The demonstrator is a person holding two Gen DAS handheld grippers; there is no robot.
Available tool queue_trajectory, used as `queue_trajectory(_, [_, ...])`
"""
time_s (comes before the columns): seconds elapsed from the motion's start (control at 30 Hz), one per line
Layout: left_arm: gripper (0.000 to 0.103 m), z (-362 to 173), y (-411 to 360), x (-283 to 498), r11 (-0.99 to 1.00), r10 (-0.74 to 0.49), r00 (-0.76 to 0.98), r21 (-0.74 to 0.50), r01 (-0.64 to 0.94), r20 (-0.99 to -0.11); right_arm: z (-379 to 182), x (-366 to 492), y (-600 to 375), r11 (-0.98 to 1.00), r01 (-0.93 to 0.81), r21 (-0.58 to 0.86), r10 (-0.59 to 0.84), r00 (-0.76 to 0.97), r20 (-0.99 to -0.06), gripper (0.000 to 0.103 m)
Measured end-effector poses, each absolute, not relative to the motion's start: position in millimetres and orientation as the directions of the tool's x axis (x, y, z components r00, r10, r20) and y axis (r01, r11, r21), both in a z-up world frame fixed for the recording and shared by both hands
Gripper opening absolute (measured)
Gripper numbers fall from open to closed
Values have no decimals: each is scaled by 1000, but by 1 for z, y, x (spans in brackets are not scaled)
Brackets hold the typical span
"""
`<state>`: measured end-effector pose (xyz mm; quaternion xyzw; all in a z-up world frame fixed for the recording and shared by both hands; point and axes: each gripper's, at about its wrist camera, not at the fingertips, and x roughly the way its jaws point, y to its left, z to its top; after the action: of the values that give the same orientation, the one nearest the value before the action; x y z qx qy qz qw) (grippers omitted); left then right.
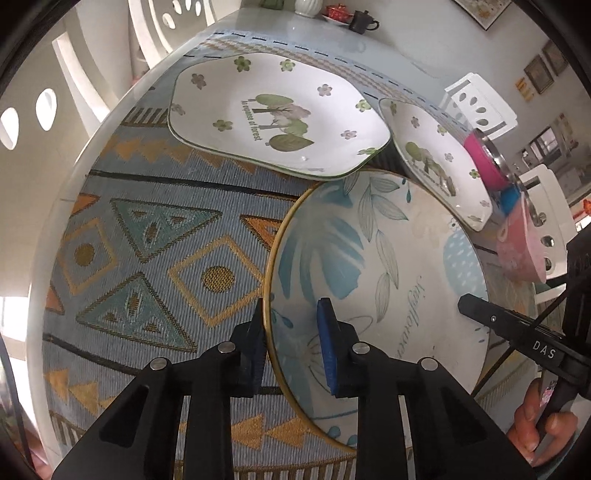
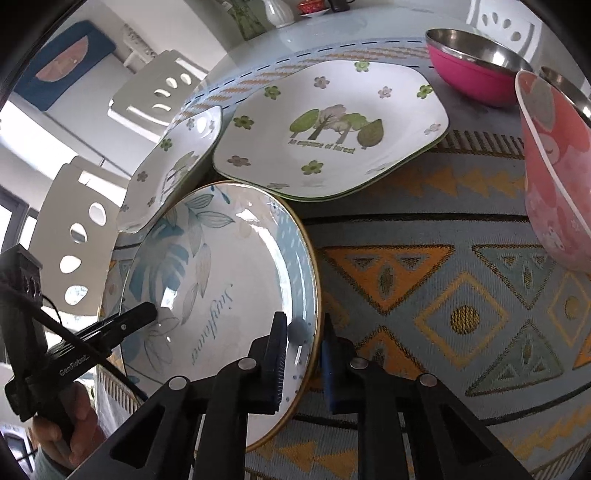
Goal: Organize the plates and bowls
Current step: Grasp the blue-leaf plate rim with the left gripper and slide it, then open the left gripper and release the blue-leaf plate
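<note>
Patterned worktop (image 1: pixel 147 240): left gripper (image 1: pixel 291 332) and right gripper (image 2: pixel 301 339) each clamp the blue-leaf plate (image 1: pixel 388 266) rim at 9 and 3 o'clock; likely next, a level lift.

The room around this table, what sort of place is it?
Most likely a home dining room. A patterned tablecloth covers the table, white cut-out chairs stand around it, and framed pictures hang on the wall. A teapot sits at the table's far end.

Both wrist views look steeply down, sharing the round plate (image 1: pixel 388 280).
</note>
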<state>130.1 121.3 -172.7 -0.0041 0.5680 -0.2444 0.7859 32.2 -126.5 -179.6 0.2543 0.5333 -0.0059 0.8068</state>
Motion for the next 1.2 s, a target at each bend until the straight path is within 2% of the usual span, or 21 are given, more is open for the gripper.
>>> queue_trajectory(0.43, [22, -155, 137, 107, 874, -377, 278, -240, 423, -883, -164, 19, -104, 920, 169, 353, 257, 421, -870, 16])
queue_trajectory(0.8, [22, -150, 186, 96, 921, -313, 339, -198, 335, -887, -164, 18, -52, 930, 62, 362, 311, 392, -866, 16])
queue_trajectory(1.2, [22, -169, 206, 105, 943, -278, 338, -188, 276, -899, -175, 21, -33, 933, 46, 358, 316, 372, -873, 16])
